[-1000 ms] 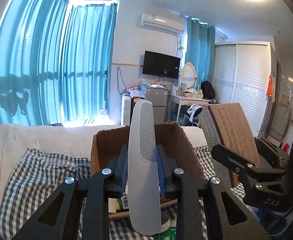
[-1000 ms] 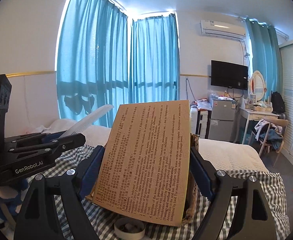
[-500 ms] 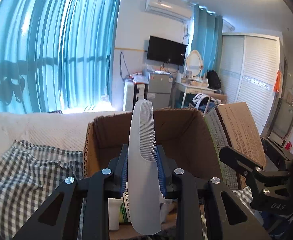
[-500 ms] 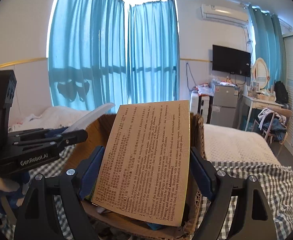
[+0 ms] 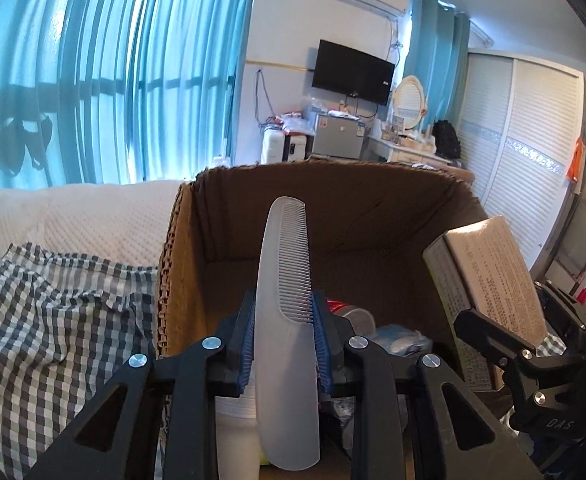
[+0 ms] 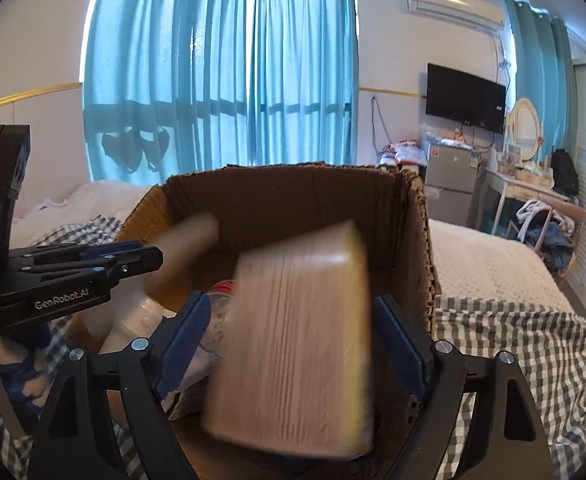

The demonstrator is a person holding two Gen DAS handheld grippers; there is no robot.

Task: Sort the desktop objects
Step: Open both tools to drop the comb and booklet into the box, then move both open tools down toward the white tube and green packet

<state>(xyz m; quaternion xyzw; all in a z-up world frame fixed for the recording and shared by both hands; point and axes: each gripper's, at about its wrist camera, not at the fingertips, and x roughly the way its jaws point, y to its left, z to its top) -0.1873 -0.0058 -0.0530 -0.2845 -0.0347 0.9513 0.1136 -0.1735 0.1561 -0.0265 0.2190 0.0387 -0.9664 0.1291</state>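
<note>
A translucent white comb (image 5: 281,240) stands upright between the blue pads of my left gripper (image 5: 283,304), which is shut on it just inside the near rim of an open cardboard box (image 5: 353,208). My right gripper (image 6: 291,320) hangs over the same cardboard box (image 6: 293,188), and its jaws are opening. The brown printed carton (image 6: 293,352) sits blurred and tipped forward between them, with a gap at each pad. From the left wrist view that carton (image 5: 489,280) is at the box's right side. The left gripper (image 6: 141,260) shows at the left of the right wrist view.
Inside the box lie a white bottle (image 6: 133,324), a red-capped item (image 5: 345,308) and a blue-white packet (image 5: 401,338). The box stands on a checked cloth (image 5: 53,320) over a white bedspread (image 5: 73,216). More checked cloth (image 6: 513,340) lies to the right.
Both grippers moved forward and down until they hang over the cardboard box. The right jaws widened and the carton, upright before, now tips forward out of their hold. The comb stays gripped.
</note>
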